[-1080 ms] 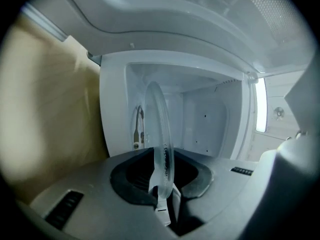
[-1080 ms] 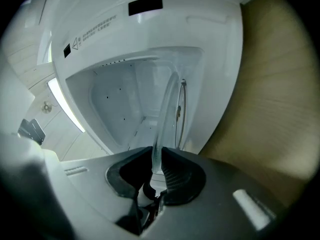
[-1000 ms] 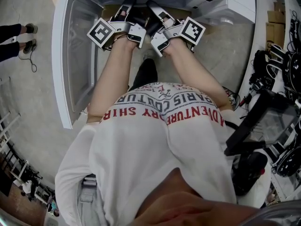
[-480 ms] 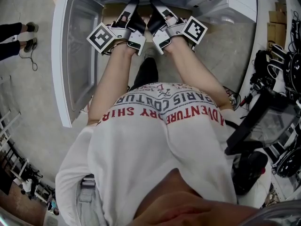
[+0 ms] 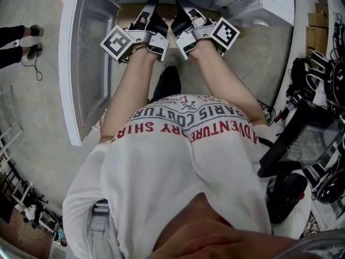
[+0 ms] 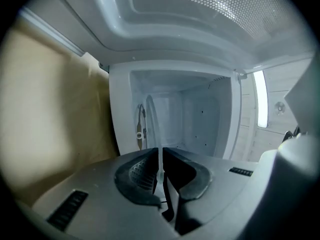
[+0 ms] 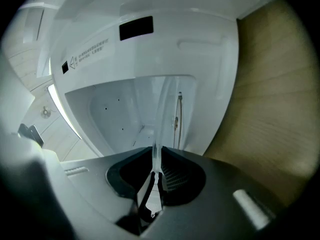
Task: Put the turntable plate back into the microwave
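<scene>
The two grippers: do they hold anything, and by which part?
Yes. The left gripper and the right gripper each grip the glass turntable plate by its rim, which sits between their jaws; the left jaws are closing on it.

White microwave (image 5: 253, 7), clear turntable plate (image 6: 160, 160), white shirt (image 5: 188, 166) with red lettering

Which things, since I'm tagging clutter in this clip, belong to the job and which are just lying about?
Job: glass turntable plate, held on edge; left gripper, jaws closing on its rim; right gripper, clamped on it; microwave, door open.
Lying about: bystander's shoes, loose cable, tangle of black gear at the right.
</scene>
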`<state>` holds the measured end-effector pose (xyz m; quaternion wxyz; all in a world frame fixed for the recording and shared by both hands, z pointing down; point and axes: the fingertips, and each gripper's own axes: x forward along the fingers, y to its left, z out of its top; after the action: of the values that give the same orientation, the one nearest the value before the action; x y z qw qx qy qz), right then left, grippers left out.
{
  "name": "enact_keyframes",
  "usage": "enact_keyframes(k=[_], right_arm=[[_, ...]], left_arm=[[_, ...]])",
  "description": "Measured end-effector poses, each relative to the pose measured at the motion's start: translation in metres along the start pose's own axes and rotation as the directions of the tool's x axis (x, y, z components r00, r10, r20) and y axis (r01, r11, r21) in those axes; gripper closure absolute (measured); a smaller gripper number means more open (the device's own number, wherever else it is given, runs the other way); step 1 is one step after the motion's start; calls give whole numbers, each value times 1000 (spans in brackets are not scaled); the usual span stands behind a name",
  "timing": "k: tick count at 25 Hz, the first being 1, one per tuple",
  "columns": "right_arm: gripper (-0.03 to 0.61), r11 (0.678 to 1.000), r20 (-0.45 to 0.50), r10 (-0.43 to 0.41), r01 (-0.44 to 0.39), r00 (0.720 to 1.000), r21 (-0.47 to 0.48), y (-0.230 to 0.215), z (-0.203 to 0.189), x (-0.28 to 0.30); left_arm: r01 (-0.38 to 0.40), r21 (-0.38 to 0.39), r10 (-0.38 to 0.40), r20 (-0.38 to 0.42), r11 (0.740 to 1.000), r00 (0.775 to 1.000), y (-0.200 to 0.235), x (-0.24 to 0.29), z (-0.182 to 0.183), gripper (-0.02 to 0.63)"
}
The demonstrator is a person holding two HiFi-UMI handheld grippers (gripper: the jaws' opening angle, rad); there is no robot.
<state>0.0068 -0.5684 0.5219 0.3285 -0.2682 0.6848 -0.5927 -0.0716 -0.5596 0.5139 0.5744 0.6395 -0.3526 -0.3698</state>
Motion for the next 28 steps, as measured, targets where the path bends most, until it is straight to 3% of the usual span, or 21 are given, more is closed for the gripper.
enact_keyframes(k=[5,16,22,28], right_arm=[[529,1000,12,-16,16,1000,1,5,-1,9],[532,989,52,-146,146,988,15,3,2,18],[503,981,14,-193,193,981,27,3,-5,17],[505,983,-4,-182,182,983,26,4,-11,5]], left_arm=[[-5,-16,6,27,1000,1000,0,6,11,586],[-34,-37,36,49,999,998,7,12,18,586],[-81,-25,82,72,996,994,17,11,21,586],[-125,3,124,84,992,989,19,12,25,586]])
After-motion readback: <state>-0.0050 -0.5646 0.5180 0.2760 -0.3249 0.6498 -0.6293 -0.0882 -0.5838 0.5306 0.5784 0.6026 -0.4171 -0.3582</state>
